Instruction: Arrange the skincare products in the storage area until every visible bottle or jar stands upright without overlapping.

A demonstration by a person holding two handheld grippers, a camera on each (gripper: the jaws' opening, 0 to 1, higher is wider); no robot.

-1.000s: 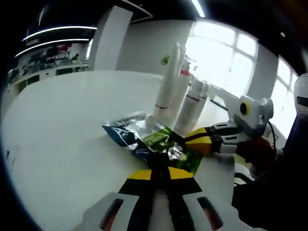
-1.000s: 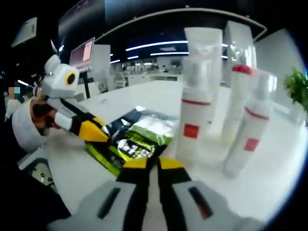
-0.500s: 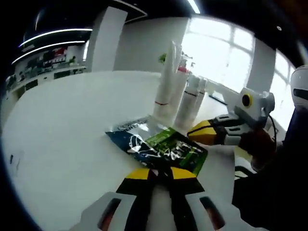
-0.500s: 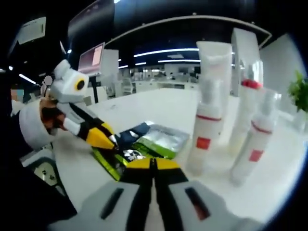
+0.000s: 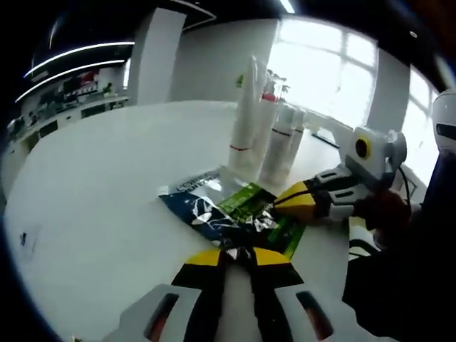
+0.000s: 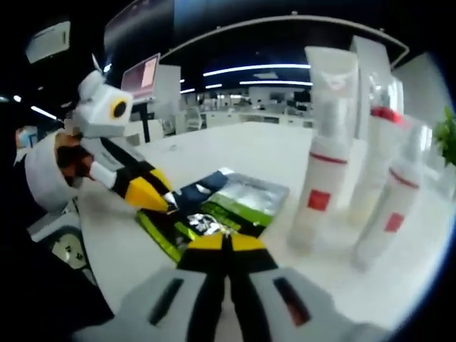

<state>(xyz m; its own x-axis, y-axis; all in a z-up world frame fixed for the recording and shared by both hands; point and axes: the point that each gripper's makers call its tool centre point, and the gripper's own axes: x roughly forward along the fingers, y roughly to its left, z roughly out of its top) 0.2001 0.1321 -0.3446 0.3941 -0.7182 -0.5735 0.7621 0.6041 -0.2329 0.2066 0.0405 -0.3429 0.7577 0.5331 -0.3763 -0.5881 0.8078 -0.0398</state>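
Three white pump bottles with red bands (image 6: pixel 318 187) (image 6: pixel 382 160) (image 6: pixel 390 217) and a tall white tube (image 5: pixel 244 125) stand upright together on the white table (image 5: pixel 100 185). A green sachet (image 5: pixel 249 208) lies over a dark blue one (image 5: pixel 191 201), flat in front of them, its foil crumpled near my jaws. My left gripper (image 5: pixel 236 255) is shut, tips at the sachets' near edge (image 6: pixel 169 206). The right gripper (image 6: pixel 224 242) is shut too, with its tip against the green sachet (image 5: pixel 276 206). I cannot tell whether either pinches the foil.
A person's hand (image 5: pixel 385 214) holds the right gripper at the table's right edge. A sleeve and hand (image 6: pixel 50 174) hold the left one. Wide bare tabletop lies to the left of the sachets. Desks and screens (image 6: pixel 142 78) stand far behind.
The green sachet, lifted and crumpled a second ago, lay flat half a second ago and is crinkled again near the jaws. The right gripper's tip has come back onto it.
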